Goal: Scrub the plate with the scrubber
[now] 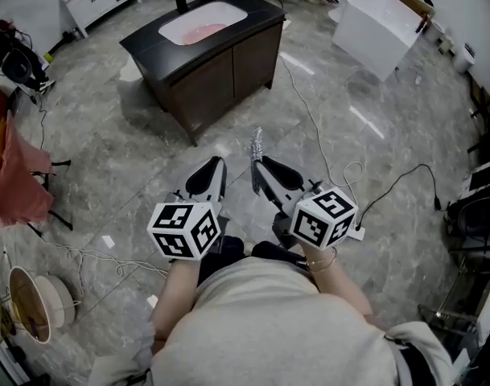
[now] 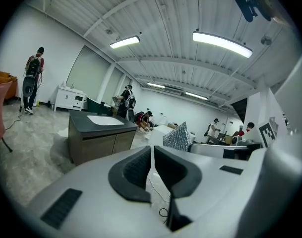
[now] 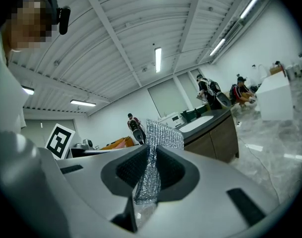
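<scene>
A silvery mesh scrubber (image 1: 257, 143) sticks up out of my right gripper (image 1: 257, 167), which is shut on it; the right gripper view shows the scrubber (image 3: 163, 135) pinched between the dark pads of the right gripper (image 3: 151, 151). My left gripper (image 1: 216, 166) is held level beside it, shut with nothing in it. In the left gripper view its pads nearly meet (image 2: 151, 151), and the scrubber (image 2: 178, 138) shows to the right. Both are in the air over the floor, well short of the dark sink cabinet (image 1: 228, 63). Something pink (image 1: 203, 30) lies in the white basin; I cannot tell if it is the plate.
A white box (image 1: 377, 22) stands at the back right. Cables (image 1: 325, 155) run over the grey marble floor. A red cloth on a stand (image 1: 18, 179) and a round fan (image 1: 31, 304) are at the left. Several people (image 2: 31, 78) stand far off.
</scene>
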Available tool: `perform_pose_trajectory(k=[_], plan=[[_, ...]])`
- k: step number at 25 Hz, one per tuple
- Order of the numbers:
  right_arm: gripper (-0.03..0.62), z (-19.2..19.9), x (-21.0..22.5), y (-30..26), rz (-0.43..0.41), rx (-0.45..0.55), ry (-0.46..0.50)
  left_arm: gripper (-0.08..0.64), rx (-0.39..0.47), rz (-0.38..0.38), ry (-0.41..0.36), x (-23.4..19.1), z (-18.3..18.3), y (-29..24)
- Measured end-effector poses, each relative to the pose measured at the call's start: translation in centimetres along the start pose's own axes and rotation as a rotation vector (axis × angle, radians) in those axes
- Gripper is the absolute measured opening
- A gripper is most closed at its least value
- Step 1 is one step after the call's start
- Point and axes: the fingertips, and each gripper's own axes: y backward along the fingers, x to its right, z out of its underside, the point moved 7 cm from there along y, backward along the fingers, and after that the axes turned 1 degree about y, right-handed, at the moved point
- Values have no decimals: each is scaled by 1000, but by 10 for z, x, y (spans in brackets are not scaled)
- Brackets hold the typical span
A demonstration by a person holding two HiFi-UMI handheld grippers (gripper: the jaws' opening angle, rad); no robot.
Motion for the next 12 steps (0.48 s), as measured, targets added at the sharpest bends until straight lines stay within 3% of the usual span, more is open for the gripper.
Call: perform_pose_trajectory(k=[6, 12], plan=[[64, 3, 10, -6, -23, -11, -32, 34, -27, -26, -24, 1, 5, -4], [64, 5, 24, -33, -17, -28, -58, 34, -36, -55, -23, -26, 2, -21]])
